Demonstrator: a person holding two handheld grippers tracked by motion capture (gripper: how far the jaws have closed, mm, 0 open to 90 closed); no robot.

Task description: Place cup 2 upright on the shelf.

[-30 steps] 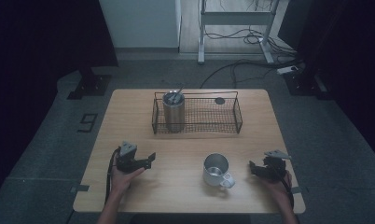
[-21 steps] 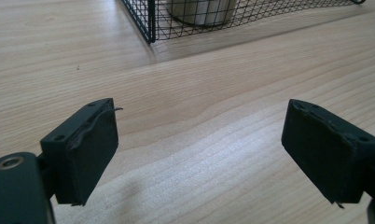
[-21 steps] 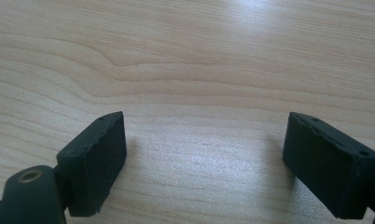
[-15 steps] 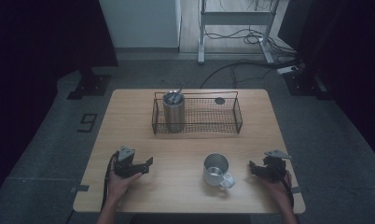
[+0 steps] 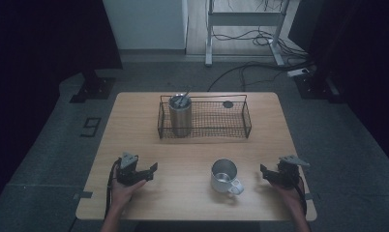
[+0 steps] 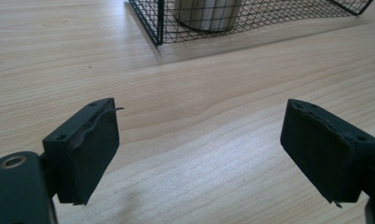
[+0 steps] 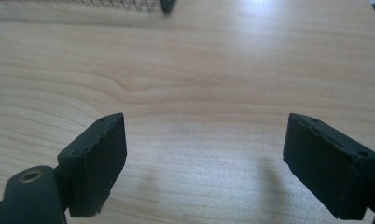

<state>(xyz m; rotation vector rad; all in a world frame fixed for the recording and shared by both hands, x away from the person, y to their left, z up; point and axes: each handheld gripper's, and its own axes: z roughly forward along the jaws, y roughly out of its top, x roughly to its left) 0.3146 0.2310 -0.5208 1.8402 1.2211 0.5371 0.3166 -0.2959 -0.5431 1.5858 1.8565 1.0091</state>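
Note:
My left gripper [image 5: 149, 171] rests on the wooden table [image 5: 183, 203] at the near left, held by a hand, with its jaws pointing right. In the left gripper view its jaws [image 6: 199, 140] have just been closing but stand apart, with only bare wood between them. My right gripper [image 5: 265, 173] lies at the near right, pointing left, open over bare table [image 7: 204, 154]. A steel mug [image 5: 225, 175] stands between the two grippers, nearer the right one, with its handle toward the near edge. Neither gripper touches it.
A black wire basket [image 5: 248, 121] sits at the middle back of the table with a steel tumbler [image 5: 180, 115] upright in its left end and a small dark disc [image 5: 228, 104] at its right. The left gripper view shows the basket corner [image 6: 148, 23] and the tumbler [image 6: 206, 11] ahead.
The left hand and gripper have drawn back slightly toward the table's near edge. The right gripper and the mug have stayed where they were.

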